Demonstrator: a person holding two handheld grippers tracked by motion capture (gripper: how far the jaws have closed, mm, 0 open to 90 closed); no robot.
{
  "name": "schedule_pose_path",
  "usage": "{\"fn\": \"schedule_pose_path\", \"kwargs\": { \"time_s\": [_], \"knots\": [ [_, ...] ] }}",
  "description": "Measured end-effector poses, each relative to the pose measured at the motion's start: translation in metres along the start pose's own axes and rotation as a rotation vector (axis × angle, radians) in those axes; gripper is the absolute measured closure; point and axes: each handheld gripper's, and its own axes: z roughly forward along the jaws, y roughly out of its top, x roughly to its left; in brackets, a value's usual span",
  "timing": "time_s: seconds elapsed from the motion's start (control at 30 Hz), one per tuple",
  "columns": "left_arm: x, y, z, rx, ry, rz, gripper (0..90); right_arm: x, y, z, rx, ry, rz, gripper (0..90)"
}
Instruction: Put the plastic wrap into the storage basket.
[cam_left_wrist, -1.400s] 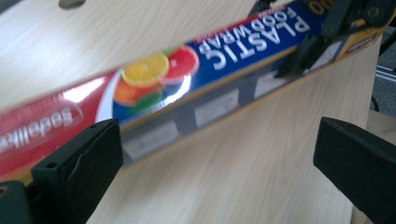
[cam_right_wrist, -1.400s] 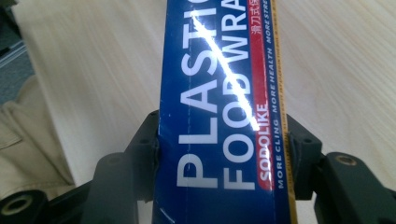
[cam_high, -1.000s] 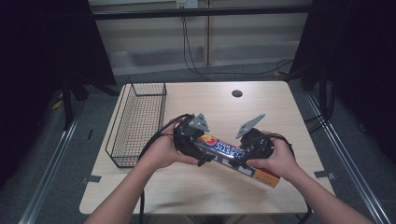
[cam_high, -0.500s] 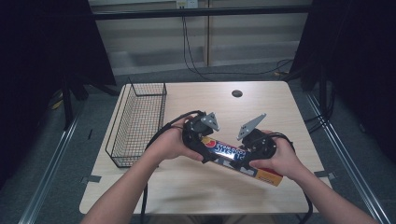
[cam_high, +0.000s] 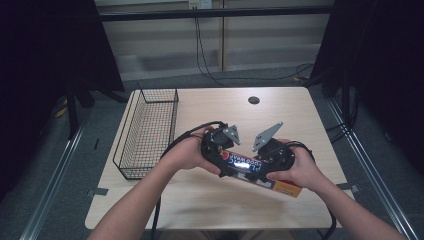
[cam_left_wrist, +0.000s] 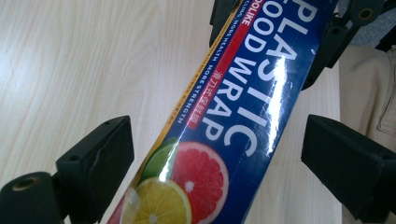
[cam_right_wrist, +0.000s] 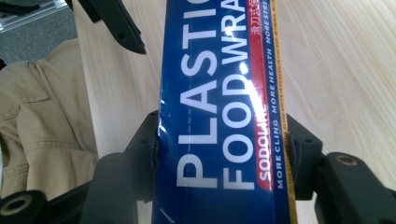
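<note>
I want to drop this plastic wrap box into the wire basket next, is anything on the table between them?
Nothing visible. The plastic wrap box is held in the right gripper, and the tabletop between it and the wire basket is bare wood.

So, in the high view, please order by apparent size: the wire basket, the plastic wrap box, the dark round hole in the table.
1. wire basket
2. plastic wrap box, partly hidden by hands
3. dark round hole

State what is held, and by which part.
The right hand-held gripper clamps the wrap box across its long sides; the left one stands open around it.
</note>
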Motion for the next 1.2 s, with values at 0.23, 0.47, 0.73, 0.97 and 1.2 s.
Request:
{"fn": "schedule_pose_path", "kwargs": {
  "time_s": [0.23, 0.47, 0.73, 0.97, 1.2],
  "knots": [
    [0.005, -0.001, 0.002, 0.020, -0.010, 0.015, 10.6, -0.001, 0.002, 0.000, 0.005, -0.003, -0.017, 43.7],
    [0.011, -0.001, 0.007, 0.034, -0.024, 0.008, 12.7, -0.007, 0.001, 0.004, 0.018, -0.012, -0.022, 43.7],
    [0.016, 0.001, 0.016, 0.045, -0.037, 0.017, 17.0, -0.014, 0.005, 0.006, 0.015, -0.013, -0.035, 43.6],
    [0.021, 0.004, 0.017, 0.083, -0.046, 0.069, 25.6, -0.019, 0.008, 0.006, 0.011, -0.006, -0.066, 43.5],
    [0.015, 0.010, 0.018, 0.153, -0.064, 0.136, 33.5, -0.019, 0.008, 0.007, 0.014, 0.003, -0.133, 43.2]
  ]
}}
